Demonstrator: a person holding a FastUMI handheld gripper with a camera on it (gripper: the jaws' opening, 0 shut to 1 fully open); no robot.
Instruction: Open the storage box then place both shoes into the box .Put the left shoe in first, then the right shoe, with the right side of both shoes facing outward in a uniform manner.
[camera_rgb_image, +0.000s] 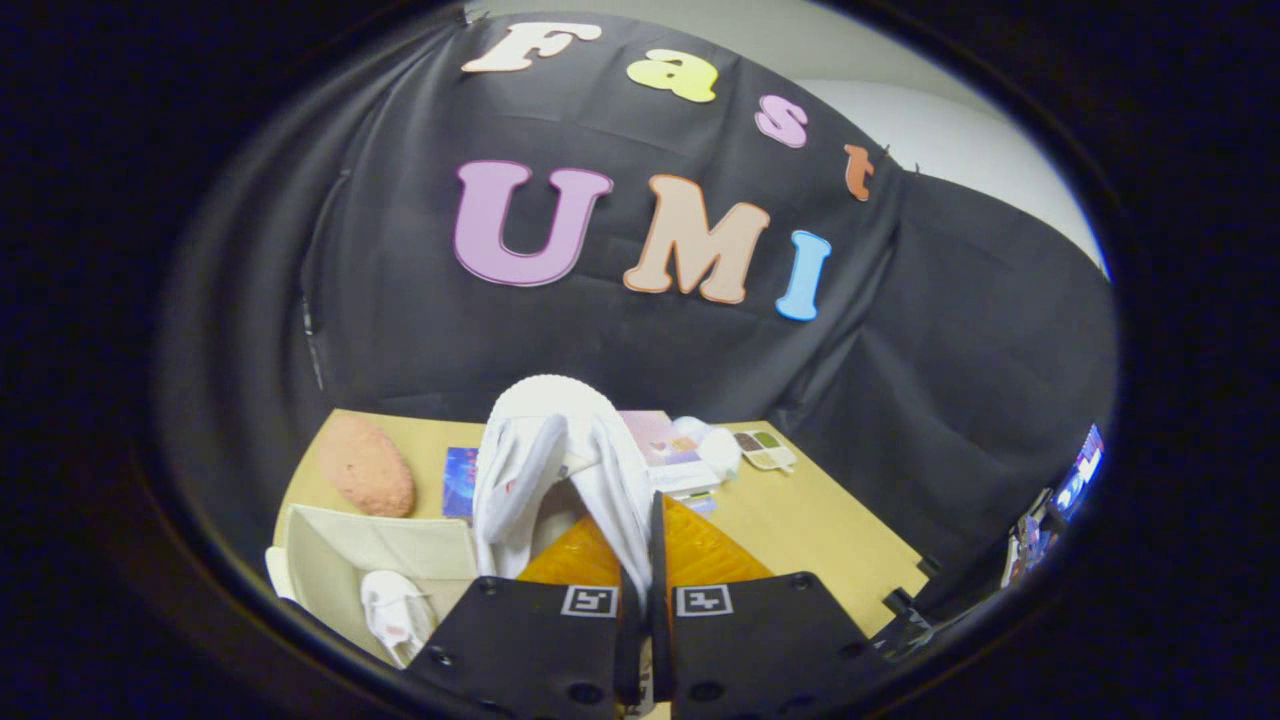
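Tool clamped on second white fabric shoe, held above desk. Open beige storage box at near-left corner holds first white shoe; second placement remains.

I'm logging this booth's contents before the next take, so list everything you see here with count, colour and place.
white shoe in the fingers: 1, white, held up just ahead of the fingers, pinched by its edge.
white shoe in the box: 1, white, lying inside the box.
storage box: 1, beige, open, on the table left of the fingers.
stone-like lump: 1, reddish-orange, behind the box.
blue card: 1, blue, beside the lump.
small items: several, pale, at the table's far edge.
table: 1, tan.
gripper: 1, fingers closed on the held shoe.
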